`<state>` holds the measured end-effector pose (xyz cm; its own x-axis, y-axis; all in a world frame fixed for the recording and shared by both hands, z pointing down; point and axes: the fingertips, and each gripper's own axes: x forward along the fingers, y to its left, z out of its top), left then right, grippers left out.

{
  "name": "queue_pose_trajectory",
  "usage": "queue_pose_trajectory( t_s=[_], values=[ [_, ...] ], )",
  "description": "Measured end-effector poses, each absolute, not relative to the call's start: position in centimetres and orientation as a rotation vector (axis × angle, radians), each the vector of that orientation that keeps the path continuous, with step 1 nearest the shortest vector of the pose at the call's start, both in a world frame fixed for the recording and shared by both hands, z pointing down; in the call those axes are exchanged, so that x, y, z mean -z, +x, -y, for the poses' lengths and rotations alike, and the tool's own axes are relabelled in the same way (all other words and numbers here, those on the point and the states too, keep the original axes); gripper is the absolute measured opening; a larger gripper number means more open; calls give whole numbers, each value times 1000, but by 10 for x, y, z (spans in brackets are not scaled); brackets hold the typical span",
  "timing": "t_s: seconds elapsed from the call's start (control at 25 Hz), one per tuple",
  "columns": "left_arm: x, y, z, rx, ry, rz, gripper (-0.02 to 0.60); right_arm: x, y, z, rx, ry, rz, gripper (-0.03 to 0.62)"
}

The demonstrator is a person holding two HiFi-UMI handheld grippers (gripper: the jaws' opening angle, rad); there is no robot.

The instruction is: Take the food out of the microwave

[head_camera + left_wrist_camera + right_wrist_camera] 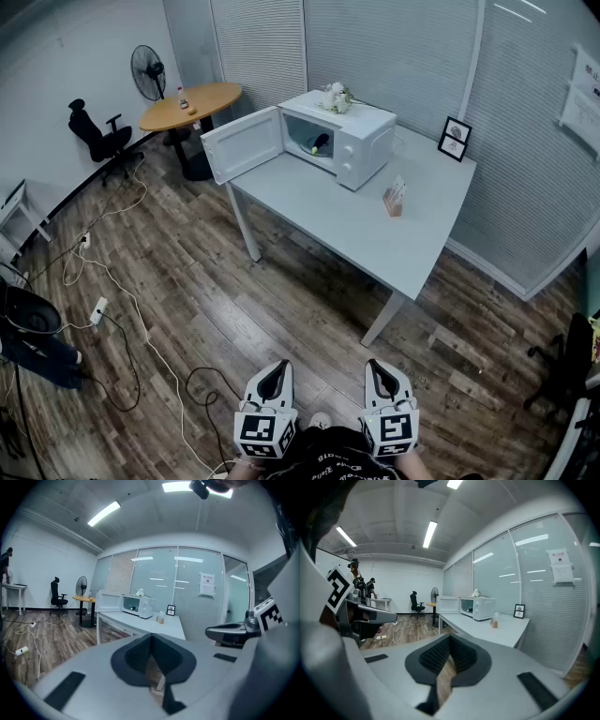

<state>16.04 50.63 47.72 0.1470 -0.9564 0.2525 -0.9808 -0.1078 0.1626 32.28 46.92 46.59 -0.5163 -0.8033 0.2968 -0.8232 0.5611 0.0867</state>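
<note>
A white microwave [349, 141] stands at the far end of a grey table [375, 225] with its door [242, 143] swung open to the left. Inside it lies a dark item of food with a yellow-green part [317, 143]. Both grippers are low at the bottom of the head view, far from the table. My left gripper [273, 378] and right gripper [379, 375] are shut with nothing in them. In the left gripper view the microwave [137, 604] is small and distant beyond the shut left gripper [150, 639]. The right gripper view shows the microwave [480, 607] likewise beyond the shut right gripper [450, 640].
A picture frame [456, 138] and a small holder [395, 199] stand on the table, and flowers [336, 97] sit on the microwave. A round wooden table [190, 105], a fan [148, 70] and an office chair [98, 136] stand at the left. Cables [112, 309] trail over the wooden floor.
</note>
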Motion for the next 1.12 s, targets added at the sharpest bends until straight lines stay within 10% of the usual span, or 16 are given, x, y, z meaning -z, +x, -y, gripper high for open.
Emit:
queue_pose_trajectory(
  t_s=[1.12],
  values=[
    [-492, 112, -409, -186, 2144, 1838, 8, -488, 292, -391, -230, 1473, 2460, 5]
  ],
)
